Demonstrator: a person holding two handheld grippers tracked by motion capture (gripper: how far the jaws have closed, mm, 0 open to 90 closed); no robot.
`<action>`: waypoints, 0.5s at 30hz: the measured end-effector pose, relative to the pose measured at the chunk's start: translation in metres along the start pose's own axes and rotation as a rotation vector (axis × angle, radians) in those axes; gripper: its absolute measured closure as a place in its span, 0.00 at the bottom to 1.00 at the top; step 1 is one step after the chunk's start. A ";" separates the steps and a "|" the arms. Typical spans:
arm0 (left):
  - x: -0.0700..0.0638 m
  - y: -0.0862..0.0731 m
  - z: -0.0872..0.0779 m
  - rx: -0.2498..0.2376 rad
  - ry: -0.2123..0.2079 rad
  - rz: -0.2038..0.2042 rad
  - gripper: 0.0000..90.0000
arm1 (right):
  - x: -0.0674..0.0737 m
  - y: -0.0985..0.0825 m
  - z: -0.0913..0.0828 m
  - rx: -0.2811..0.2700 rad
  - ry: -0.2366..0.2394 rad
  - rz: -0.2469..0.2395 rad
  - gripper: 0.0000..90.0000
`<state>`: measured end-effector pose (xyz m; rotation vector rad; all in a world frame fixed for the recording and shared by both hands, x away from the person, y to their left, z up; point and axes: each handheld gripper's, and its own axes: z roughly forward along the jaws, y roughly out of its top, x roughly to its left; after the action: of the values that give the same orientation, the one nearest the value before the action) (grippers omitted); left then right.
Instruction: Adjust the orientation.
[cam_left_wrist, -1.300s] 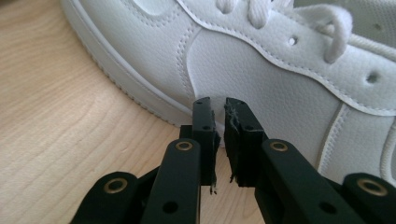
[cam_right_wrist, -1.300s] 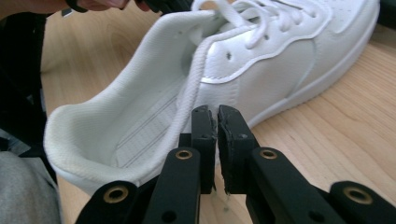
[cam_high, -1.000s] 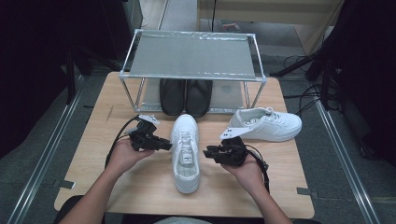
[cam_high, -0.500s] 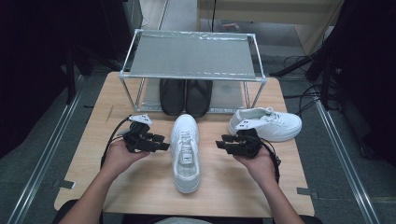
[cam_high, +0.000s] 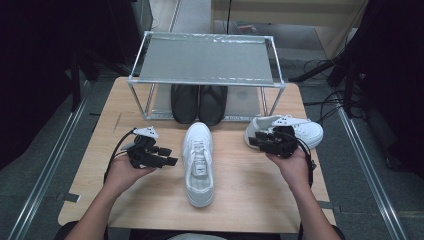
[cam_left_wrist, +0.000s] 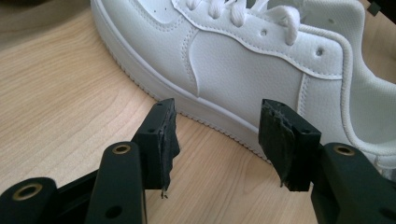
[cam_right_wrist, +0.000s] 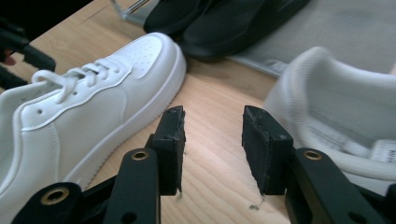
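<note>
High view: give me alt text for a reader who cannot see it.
A white lace-up sneaker lies mid-table between the open left gripper and right gripper; a second white sneaker lies right, black shoes under a metal rack.

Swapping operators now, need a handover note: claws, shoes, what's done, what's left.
Left claw: open, nothing between its jaws, just left of the centre white sneaker; jaws have just been opening.
Right claw: open, holding nothing, at the heel of the second white sneaker; jaws opened within the last second.
Centre sneaker stands free mid-table, toe toward the rack. Second sneaker lies at the right, by the rack's leg. Black pair sits on the rack's lower level.
Done: centre sneaker set down and released.
Left, probably: grasp the second sneaker and pair it beside the first.
</note>
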<state>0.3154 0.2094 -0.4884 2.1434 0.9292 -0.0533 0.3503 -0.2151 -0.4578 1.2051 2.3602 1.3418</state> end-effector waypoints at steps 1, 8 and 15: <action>0.000 0.000 0.000 -0.002 0.000 0.002 0.52 | -0.002 0.000 -0.001 -0.004 -0.007 0.004 0.67; 0.000 0.000 0.002 0.001 0.002 0.004 0.52 | -0.014 0.001 -0.006 -0.013 -0.039 0.027 0.68; 0.000 0.000 0.002 0.007 0.004 0.007 0.52 | -0.024 -0.001 -0.007 -0.007 -0.067 0.049 0.68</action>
<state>0.3160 0.2081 -0.4897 2.1538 0.9253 -0.0486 0.3617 -0.2372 -0.4601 1.2927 2.2927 1.3023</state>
